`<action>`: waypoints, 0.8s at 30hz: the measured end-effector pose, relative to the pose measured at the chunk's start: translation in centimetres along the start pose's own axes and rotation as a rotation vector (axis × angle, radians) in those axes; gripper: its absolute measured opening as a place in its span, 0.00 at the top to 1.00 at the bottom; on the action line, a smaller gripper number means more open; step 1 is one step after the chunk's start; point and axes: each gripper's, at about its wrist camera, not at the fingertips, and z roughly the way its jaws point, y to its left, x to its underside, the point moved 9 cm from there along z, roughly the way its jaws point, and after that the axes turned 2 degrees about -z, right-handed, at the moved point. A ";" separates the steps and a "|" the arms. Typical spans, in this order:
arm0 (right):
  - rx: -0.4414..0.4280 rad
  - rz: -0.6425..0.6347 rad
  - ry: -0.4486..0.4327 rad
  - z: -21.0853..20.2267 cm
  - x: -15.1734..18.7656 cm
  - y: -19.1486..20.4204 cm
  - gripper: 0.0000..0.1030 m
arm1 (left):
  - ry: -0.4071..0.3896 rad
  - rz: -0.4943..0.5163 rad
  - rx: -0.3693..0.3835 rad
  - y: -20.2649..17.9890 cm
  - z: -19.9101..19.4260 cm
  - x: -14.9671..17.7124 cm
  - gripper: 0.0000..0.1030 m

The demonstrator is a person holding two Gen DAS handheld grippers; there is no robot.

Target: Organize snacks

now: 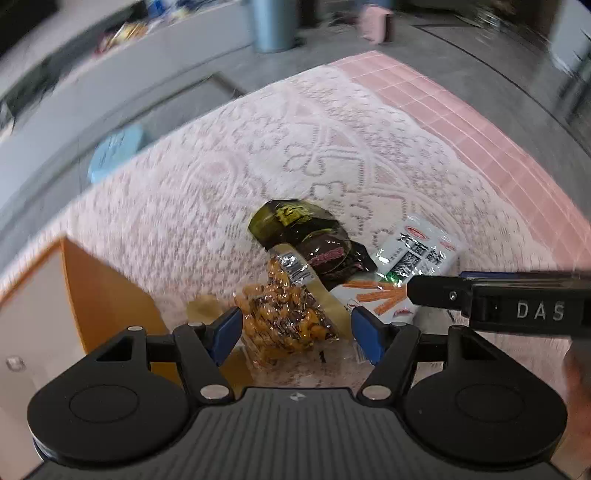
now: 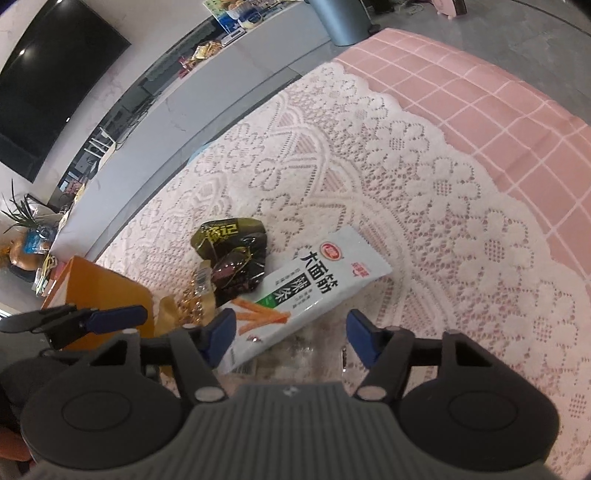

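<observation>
A heap of snack packets lies on the lace cloth. A clear bag of orange-yellow snacks [image 1: 288,317] lies between the fingers of my open left gripper [image 1: 295,334], not clamped. Behind it lie a dark maroon packet [image 1: 332,258], a dark green packet [image 1: 291,219] and a white spicy-strip packet [image 1: 402,273]. My open right gripper [image 2: 291,338] hovers over the near end of the white packet [image 2: 295,291]; its left finger overlaps the packet edge. The dark packets [image 2: 236,254] lie to the left. An orange box [image 1: 99,291] stands at left, also in the right wrist view [image 2: 99,295].
The white lace cloth [image 2: 406,184] covers a pink checked tablecloth [image 2: 480,85]. The right gripper's finger [image 1: 498,302] crosses the left wrist view at right. A grey bin [image 1: 271,22], a long counter with clutter [image 2: 207,55] and a dark TV [image 2: 44,74] stand beyond the table.
</observation>
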 end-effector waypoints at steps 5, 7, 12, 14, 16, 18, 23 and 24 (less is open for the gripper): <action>0.000 0.040 0.009 1.0 -0.2 -0.6 0.44 | 0.012 -0.149 -0.006 0.8 1.0 -0.2 0.24; -0.011 0.054 0.018 1.4 0.0 -0.7 0.50 | 0.022 -0.189 -0.015 1.0 1.4 -0.2 0.24; -0.012 0.086 0.012 2.0 0.1 -1.4 0.60 | 0.035 -0.238 -0.045 1.0 2.4 -0.4 0.22; -0.023 0.107 0.009 2.1 0.0 -1.7 0.61 | 0.049 -0.259 -0.056 1.1 3.0 -0.3 0.21; -0.026 0.109 0.004 2.1 0.0 -1.8 0.61 | 0.049 -0.264 -0.074 1.2 3.3 -0.3 0.18; -0.026 0.100 -0.002 2.1 0.1 -1.7 0.61 | 0.047 -0.285 -0.085 1.4 3.6 -0.4 0.17; -0.026 0.082 -0.020 2.0 0.1 -1.6 0.65 | 0.052 -0.313 -0.110 1.9 4.2 -0.1 0.18; -0.027 0.081 -0.028 1.9 0.1 -1.6 0.70 | 0.048 -0.310 -0.112 1.9 4.0 -0.1 0.20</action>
